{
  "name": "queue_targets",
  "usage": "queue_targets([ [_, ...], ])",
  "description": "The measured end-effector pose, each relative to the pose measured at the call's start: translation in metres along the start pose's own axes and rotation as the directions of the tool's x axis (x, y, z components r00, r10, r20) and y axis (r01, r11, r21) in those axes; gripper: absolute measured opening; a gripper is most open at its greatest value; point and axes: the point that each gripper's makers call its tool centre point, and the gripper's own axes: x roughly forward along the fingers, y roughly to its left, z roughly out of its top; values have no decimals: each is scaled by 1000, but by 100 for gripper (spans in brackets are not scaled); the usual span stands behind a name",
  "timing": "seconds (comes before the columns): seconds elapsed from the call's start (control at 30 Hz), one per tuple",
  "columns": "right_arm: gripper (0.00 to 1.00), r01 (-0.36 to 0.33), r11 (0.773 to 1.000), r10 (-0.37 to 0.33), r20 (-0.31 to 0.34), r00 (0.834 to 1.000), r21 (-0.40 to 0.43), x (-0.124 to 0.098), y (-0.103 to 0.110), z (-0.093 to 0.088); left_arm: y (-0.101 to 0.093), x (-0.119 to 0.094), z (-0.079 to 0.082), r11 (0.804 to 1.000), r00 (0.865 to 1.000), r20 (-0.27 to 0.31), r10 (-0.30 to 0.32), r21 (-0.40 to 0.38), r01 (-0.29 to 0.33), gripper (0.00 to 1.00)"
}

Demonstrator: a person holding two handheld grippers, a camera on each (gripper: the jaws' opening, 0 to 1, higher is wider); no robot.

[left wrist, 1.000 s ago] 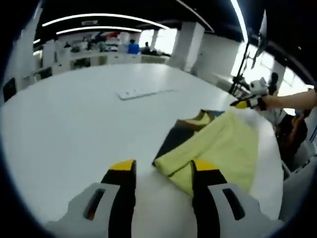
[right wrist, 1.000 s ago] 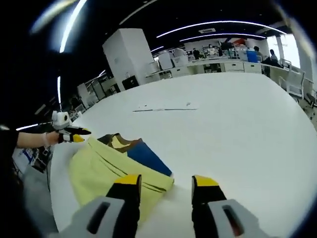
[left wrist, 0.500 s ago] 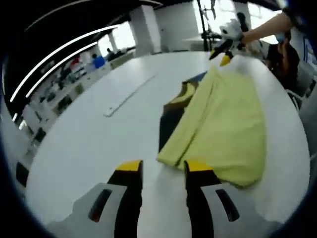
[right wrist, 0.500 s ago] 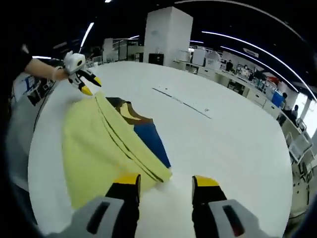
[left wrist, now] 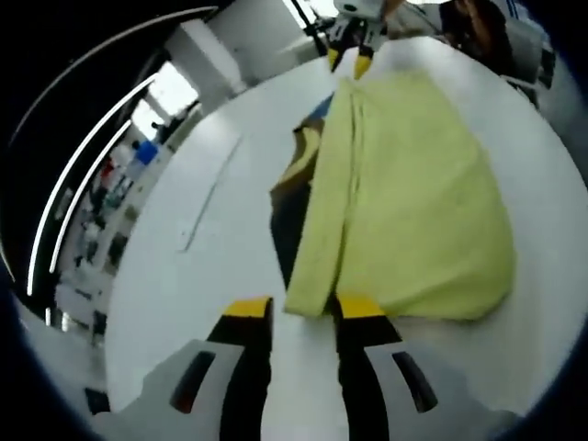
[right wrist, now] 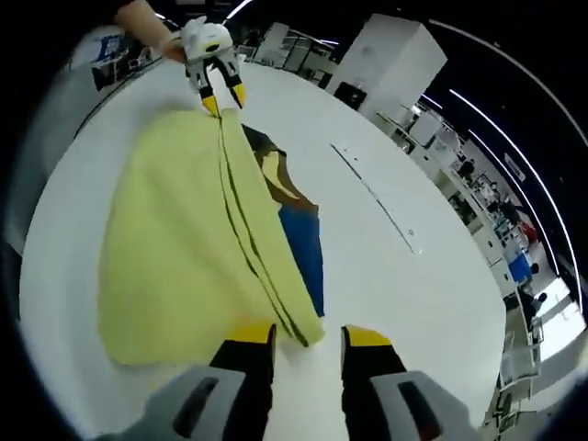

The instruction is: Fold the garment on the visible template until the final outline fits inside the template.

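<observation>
A yellow garment (left wrist: 413,202) lay spread on the white counter (left wrist: 211,276), close to one edge, with its folded rim running along the side toward the counter's middle. It covered most of a dark template (left wrist: 287,216), whose black, blue and tan parts showed beside the folded rim.

In the left gripper view, the left tool (left wrist: 305,309) sat at the near corner of the garment, its yellow-tipped jaws standing a little apart with the corner of the fold between them; whether they pinched the cloth could not be told. At the far corner the right tool (left wrist: 350,61) met the other end of the same fold.

In the right gripper view, the garment (right wrist: 175,248) stretched away with the template (right wrist: 301,243) peeking out along the fold. The right tool (right wrist: 310,336) stood at its near corner, jaws slightly parted on either side of the tip of the cloth; its grip could not be told either. The left tool (right wrist: 221,97), held in a gloved hand (right wrist: 175,44), touched the far corner.

A pale strip (right wrist: 378,197) lay on the counter (right wrist: 404,294) well apart from the garment.
</observation>
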Motion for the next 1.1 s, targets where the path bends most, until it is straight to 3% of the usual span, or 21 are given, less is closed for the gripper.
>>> queue_targets([
  [0.2,17,7,998,-8,-21,1000,-69,8,2,-3,-2,2,-2,998,1000,-25,0,62,1,18],
  [0.4,0,29,995,-31,-13,999,-97,6,-1,2,2,2,-3,998,999,-31,18,61,-16,12],
  [0.53,0,47,997,-46,3,999,-54,2,-7,7,5,-1,-4,1000,999,-30,18,11,-18,4],
  [0.6,0,54,998,-54,11,998,-21,0,-12,10,7,-3,-1,997,1000,-9,24,-75,-24,3],
  [0.67,0,53,997,-55,23,998,56,-1,-15,13,13,-5,2,978,1000,13,26,-207,-22,3],
  [0.73,0,57,989,-62,39,997,135,-2,-22,16,20,-7,4,944,999,39,25,-330,-11,2],
  [0.8,0,47,963,-63,54,997,264,-1,-28,18,28,-7,6,904,997,63,33,-427,-3,2],
  [0.9,0,28,913,-50,44,998,408,3,-34,14,35,-4,2,816,997,70,27,-578,19,2],
  [0.97,0,19,850,-52,47,998,527,8,-38,11,37,0,-1,701,997,76,19,-712,41,2],
  [1.0,0,4,799,-43,52,998,602,10,-39,9,37,3,-1,633,996,87,13,-772,59,2],
  [1.03,0,-10,759,-36,59,998,651,12,-38,9,36,5,-2,595,996,93,4,-800,72,2],
  [1.07,0,-19,725,-25,54,998,688,14,-38,5,36,7,-5,573,996,87,2,-817,70,2],
  [1.1,0,-19,704,-28,54,998,710,16,-39,3,36,8,-6,571,996,85,0,-818,70,2],
])
